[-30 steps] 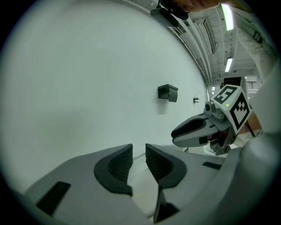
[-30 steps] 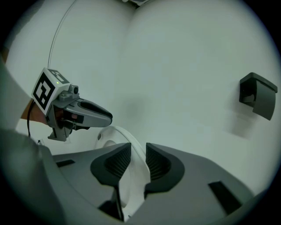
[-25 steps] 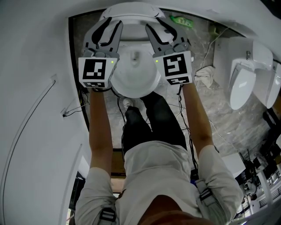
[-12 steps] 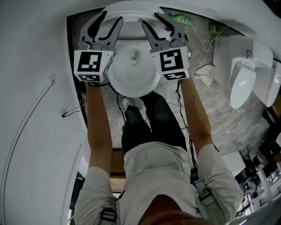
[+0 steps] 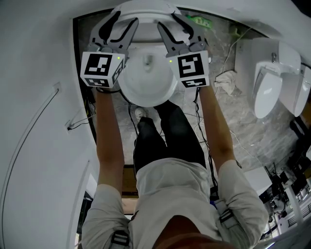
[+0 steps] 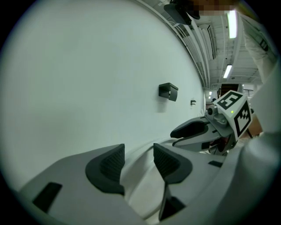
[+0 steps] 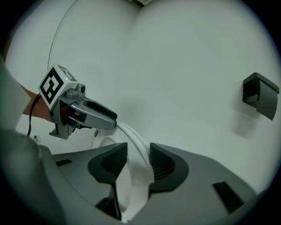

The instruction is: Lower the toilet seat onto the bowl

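The white toilet bowl (image 5: 146, 82) lies below me in the head view, its seat (image 5: 146, 10) raised at the far end against the wall. My left gripper (image 5: 124, 22) reaches the seat's left side. Its jaws are opening, and the white seat rim (image 6: 141, 176) runs between the ribbed pads without being pressed. My right gripper (image 5: 168, 24) reaches the seat's right side. Its jaws stand wide, with the rim (image 7: 134, 145) passing between the pads. Each gripper also shows in the other's view: the right gripper (image 6: 193, 131) and the left gripper (image 7: 100, 117).
White curved walls close in on the left and behind the toilet. Two urinals (image 5: 268, 92) hang at the right. A green bottle (image 5: 201, 22), a crumpled cloth (image 5: 226, 82) and cables lie on the marble floor. A black box (image 7: 260, 96) sits on the wall. My legs (image 5: 165, 138) stand before the bowl.
Both grippers have moved forward and up to the raised seat's rim, and their jaws have spread wider. The bowl and seat have not moved.
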Tool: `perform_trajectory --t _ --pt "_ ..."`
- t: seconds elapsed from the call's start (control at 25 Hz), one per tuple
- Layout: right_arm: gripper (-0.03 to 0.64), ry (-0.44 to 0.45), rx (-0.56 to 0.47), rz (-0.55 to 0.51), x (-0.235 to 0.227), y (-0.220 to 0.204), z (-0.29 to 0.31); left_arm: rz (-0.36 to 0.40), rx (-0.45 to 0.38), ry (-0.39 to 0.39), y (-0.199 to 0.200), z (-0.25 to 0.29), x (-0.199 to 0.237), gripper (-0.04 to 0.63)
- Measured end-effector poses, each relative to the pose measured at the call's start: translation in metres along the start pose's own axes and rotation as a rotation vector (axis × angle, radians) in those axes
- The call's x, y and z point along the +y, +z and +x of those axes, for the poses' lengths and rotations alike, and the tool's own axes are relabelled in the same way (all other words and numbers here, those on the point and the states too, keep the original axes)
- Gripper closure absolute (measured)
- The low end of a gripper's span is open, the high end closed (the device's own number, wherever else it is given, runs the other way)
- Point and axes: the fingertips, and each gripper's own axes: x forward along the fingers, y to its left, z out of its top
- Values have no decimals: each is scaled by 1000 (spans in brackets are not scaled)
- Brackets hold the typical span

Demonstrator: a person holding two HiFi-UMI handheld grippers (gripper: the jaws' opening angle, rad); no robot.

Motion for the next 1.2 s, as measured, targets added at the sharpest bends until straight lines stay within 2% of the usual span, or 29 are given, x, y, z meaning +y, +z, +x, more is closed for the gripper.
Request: perform_trajectory --t 0.36,0.72,1.2 --pt "440 -7 -14 10 10 0 -12 -10 -10 -2 -4 -13 -9 390" --pt "469 26 -54 121 14 1 -30 -35 -33 -12 -4 -30 -21 390" --pt "472 28 -51 109 42 -3 -58 -31 -34 -26 -13 -63 -41 388"
